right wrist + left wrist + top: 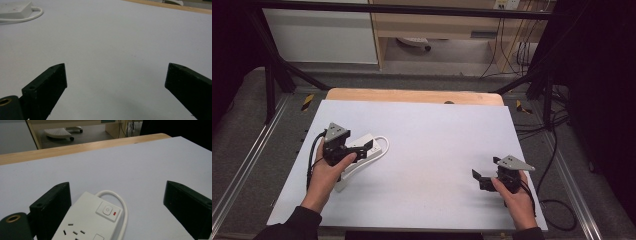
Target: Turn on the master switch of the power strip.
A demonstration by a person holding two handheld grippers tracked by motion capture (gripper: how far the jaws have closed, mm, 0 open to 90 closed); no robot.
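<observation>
While the left hand [326, 172] reaches in from the near left edge, forearm angled up the surface [437, 135], its left gripper [362, 146] hovers low over the white power strip [92, 218], fingers spread wide with the strip's switch end between them, apart from both. The strip lies on the left side of the surface, its cord [122, 206] looped at the far end. The right hand [516, 195] holds the right gripper [479, 178] near the right edge, fingers wide over bare surface.

The power strip [362, 152] lies on the table's [437, 150] left side — the right gripper [484, 179] well apart, opposite.
</observation>
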